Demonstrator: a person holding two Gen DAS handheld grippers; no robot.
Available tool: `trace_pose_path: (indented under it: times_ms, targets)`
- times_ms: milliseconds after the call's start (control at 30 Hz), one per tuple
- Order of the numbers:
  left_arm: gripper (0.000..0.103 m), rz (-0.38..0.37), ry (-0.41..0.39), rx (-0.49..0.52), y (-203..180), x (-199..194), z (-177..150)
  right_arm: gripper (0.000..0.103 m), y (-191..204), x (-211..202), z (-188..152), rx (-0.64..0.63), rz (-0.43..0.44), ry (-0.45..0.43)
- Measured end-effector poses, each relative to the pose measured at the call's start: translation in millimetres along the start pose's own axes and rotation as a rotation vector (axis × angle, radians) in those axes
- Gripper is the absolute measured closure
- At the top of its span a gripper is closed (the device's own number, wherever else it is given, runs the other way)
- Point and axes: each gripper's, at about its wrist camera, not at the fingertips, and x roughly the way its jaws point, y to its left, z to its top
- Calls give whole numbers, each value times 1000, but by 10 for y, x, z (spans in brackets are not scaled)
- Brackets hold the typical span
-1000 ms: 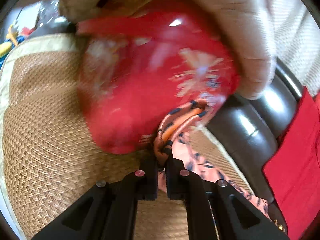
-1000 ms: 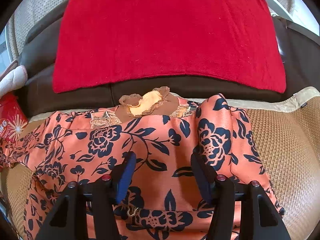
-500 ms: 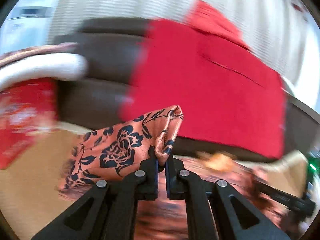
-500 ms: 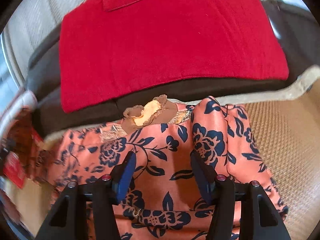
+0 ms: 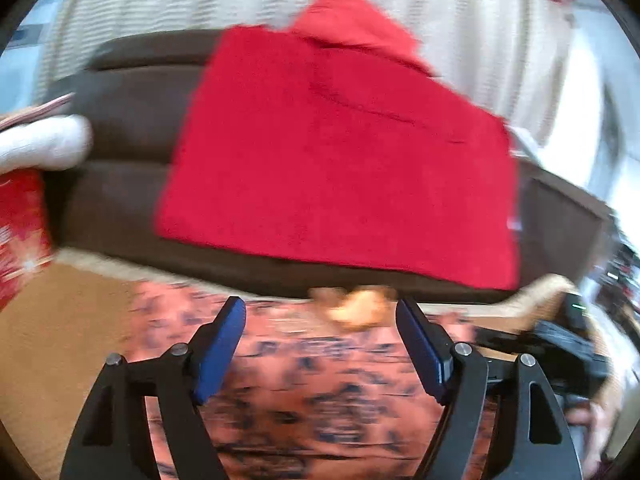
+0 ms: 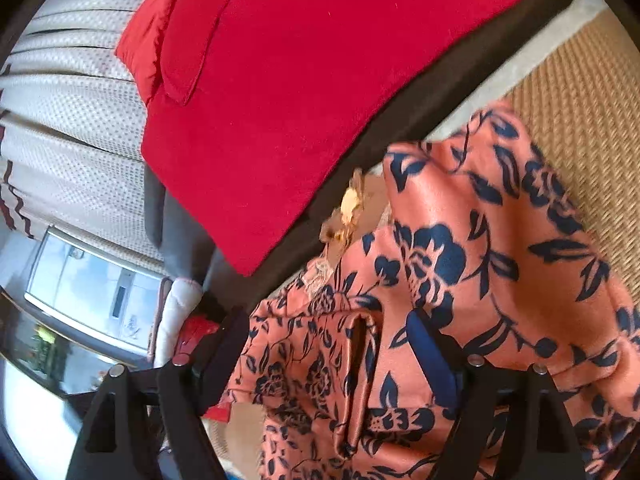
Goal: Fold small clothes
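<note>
Evidently the floral garment [image 6: 472, 264] was limp and slippery; both grippers' jaws were opening, empty; grasp its hem.

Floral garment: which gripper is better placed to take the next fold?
Right, probably. The right gripper is opening over a raised fold of the floral garment; the left gripper, also opening, hangs over flat cloth.

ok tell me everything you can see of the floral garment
The floral garment is orange-pink with dark blue roses and leaves, satiny looking, with a brown and gold trim at the neckline. It lies rumpled and partly folded on the woven mat, its top edge near the dark sofa back. A fold stands between the right gripper's opening jaws.
</note>
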Motion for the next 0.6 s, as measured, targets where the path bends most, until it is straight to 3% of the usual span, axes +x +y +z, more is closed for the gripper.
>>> trace_pose_path:
  times_ms: [133, 300, 433, 467, 533, 567, 600]
  targets:
    - [25, 91, 60, -103, 369, 160, -71, 19, 19, 185, -62, 6, -21, 42]
    - [25, 190, 85, -41, 450, 242, -177, 19, 212, 520, -155, -84, -128, 44]
    - [25, 238, 86, 8, 482, 202, -172, 22, 383, 793, -304, -203, -280, 37]
    - [25, 258, 85, 19, 499, 212, -175, 31, 461, 834, -350, -248, -322, 27]
    - [25, 295, 84, 22, 574, 226, -185, 65, 599, 901, -436, -350, -408, 18]
    - [25, 301, 84, 18, 591, 204, -166, 74, 673, 930, -483, -404, -448, 12]
    - [25, 308, 86, 9, 631, 226, -173, 74, 706, 941, -508, -435, -463, 3]
